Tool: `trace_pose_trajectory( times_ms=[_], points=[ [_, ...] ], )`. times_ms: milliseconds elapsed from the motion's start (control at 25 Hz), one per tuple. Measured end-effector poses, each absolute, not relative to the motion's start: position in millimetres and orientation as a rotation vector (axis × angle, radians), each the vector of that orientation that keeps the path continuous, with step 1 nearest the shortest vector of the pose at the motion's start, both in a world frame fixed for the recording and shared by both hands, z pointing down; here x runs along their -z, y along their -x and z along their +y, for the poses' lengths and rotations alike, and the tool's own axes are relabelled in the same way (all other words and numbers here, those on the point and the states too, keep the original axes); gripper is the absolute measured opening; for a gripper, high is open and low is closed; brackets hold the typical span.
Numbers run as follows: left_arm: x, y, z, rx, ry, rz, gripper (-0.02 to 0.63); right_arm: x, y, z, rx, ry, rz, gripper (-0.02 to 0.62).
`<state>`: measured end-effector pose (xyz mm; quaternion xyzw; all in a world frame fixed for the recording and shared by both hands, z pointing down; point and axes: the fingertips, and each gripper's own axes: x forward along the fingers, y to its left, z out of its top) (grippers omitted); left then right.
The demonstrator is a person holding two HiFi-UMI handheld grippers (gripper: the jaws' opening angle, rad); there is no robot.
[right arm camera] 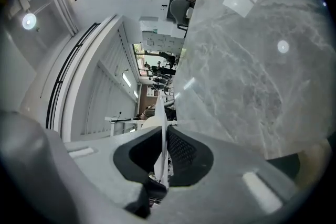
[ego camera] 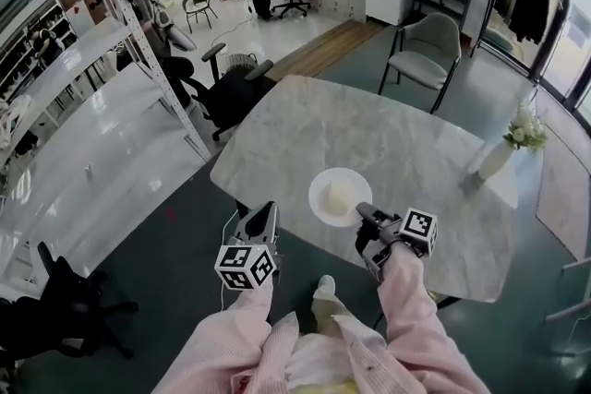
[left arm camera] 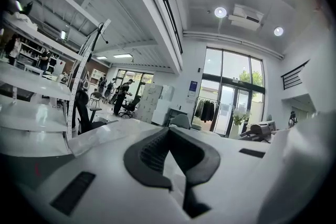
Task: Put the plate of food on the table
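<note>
Head view, counter: I see a pale marble counter (ego camera: 388,129) filling the middle of the frame, with its near edge toward me.
Head view, plate: a white plate (ego camera: 319,189) sits over the counter's 6 o'clock edge. It carries a pale mound of food (ego camera: 343,194).
Head view, right tongs: my right tongs (ego camera: 363,210) meet the plate's rim at its 5 o'clock.
Head view, left tongs: my left tongs (ego camera: 266,212) hang off the counter at the plate's 8 o'clock, apart from it.
Head view, surroundings: a white vase (ego camera: 495,160) of flowers stands at the counter's 3 o'clock. A grey chair (ego camera: 423,51) is at its 12 o'clock, and white shelving (ego camera: 88,106) at 9 o'clock.
Left gripper view, left tongs: the left tongs (left arm camera: 169,132) are together at the tips, with nothing between them.
Right gripper view, right tongs: the right tongs (right arm camera: 161,131) are clamped on the plate (right arm camera: 159,113), which I see edge-on as a thin white sliver between the pads.
Right gripper view, counter: the marble of the counter (right arm camera: 252,76) fills the 3 o'clock side. I cannot tell whether the plate rests on it.
</note>
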<state>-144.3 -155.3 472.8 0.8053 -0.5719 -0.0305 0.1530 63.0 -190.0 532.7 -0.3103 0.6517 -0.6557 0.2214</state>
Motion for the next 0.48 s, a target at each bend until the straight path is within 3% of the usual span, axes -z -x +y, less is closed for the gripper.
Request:
trace_pose_trajectory(
  times_ms=[480],
  points=[
    [-499,145,-262,0.075,-2.225,-1.609,-0.002,-548,-52,-289,1.902,0.876,1.793,0.023]
  ],
)
